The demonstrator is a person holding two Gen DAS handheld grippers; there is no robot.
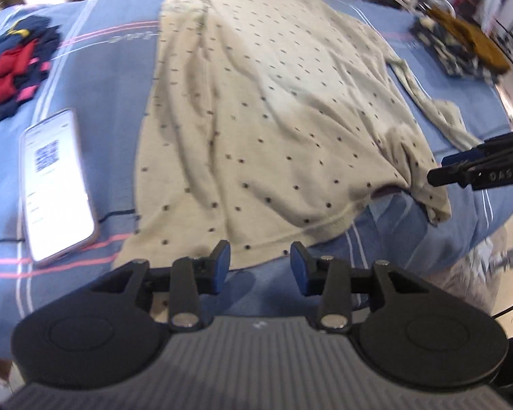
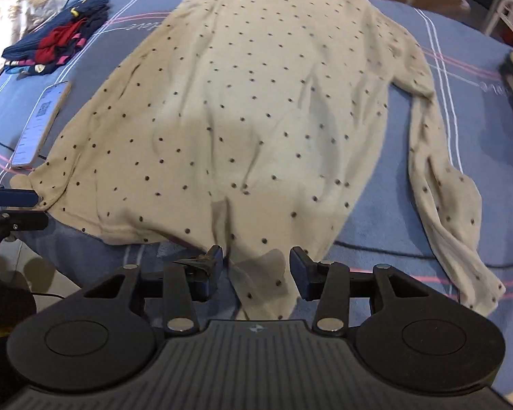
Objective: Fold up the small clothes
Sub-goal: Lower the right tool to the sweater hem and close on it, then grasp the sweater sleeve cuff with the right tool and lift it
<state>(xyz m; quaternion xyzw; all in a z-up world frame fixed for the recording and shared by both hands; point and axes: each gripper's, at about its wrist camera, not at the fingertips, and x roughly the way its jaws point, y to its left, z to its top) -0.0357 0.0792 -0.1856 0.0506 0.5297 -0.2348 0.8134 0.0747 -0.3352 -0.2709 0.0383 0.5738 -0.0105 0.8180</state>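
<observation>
A cream long-sleeved knit top with small dark dots lies spread flat on a blue striped bedspread, hem toward me. My left tool hovers at the hem's left part, pads apart and gripping nothing. My right tool also stands apart; the hem's right corner lies between its pads, though blur hides whether they touch the cloth. I judge I should pinch both hem corners evenly, then lift together so the fold stays square. The right sleeve trails loose and may need tucking in. A lit white phone lies just beside the top.
</observation>
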